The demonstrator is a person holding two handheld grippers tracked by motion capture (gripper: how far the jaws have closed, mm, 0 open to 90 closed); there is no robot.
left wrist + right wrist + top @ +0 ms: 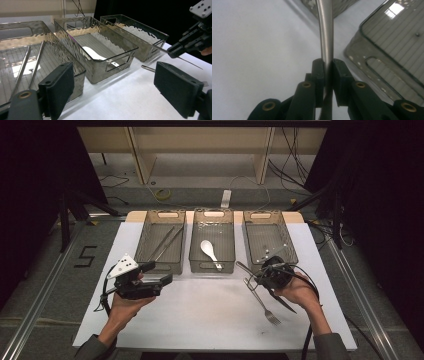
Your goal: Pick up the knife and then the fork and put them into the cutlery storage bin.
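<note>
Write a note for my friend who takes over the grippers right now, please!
Right gripper: shut on the fork, gripping its handle above the white table, just in front of the right bin.
Left gripper: open, holding nothing, in front of the left bin.
Things: chopsticks lie in the left bin, the white spoon in the middle bin; the right bin holds no cutlery.
Done: chopsticks and spoon are binned.
Left: probably drop the fork into the right bin.
</note>
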